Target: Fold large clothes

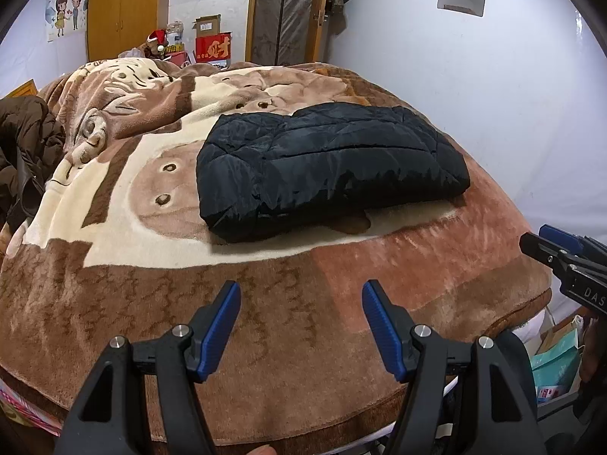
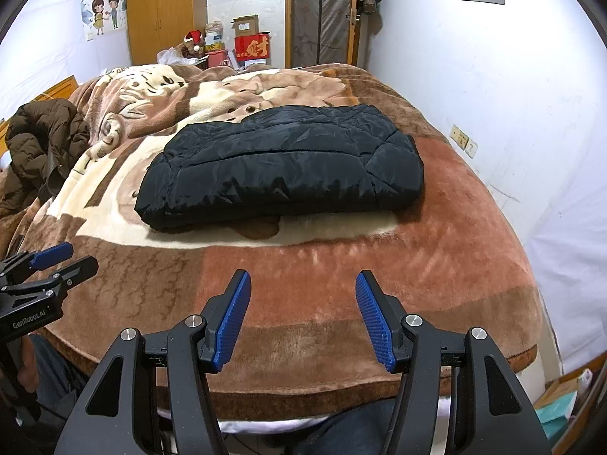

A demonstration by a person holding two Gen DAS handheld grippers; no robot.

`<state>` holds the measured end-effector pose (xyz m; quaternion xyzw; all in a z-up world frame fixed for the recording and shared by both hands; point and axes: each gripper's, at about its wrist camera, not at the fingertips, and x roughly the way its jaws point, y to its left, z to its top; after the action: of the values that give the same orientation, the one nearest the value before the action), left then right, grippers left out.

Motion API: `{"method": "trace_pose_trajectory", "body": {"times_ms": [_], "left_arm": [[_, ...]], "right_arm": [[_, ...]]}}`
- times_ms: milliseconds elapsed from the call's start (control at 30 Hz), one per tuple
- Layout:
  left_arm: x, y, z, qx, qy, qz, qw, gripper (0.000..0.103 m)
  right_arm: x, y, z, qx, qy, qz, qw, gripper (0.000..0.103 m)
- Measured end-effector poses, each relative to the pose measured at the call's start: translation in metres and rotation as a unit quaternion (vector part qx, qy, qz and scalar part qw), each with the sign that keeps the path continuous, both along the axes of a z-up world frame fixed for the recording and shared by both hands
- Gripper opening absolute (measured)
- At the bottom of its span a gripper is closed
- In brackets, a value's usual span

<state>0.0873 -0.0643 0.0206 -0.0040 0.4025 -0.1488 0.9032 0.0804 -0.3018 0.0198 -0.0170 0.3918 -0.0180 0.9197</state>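
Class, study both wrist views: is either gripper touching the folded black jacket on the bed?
Apart. The right wrist view shows bare blanket between the right gripper and black jacket; the left gripper likewise.

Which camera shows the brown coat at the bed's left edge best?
The right wrist view: the brown coat sits whole, heaped on the blanket. The left wrist view shows it darker and cut off by the frame edge.
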Motion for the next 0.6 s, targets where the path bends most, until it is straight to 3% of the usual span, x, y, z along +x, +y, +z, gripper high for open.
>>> {"method": "trace_pose_trajectory", "body": {"times_ms": [600], "left_arm": [[-0.0005,-0.0054,-0.0081,0.008,0.012,0.000,0.9999,0.069]], "right_arm": [[-0.0049,-0.0001,-0.0028,0.000,0.004,-0.002,1.000,0.058]]}}
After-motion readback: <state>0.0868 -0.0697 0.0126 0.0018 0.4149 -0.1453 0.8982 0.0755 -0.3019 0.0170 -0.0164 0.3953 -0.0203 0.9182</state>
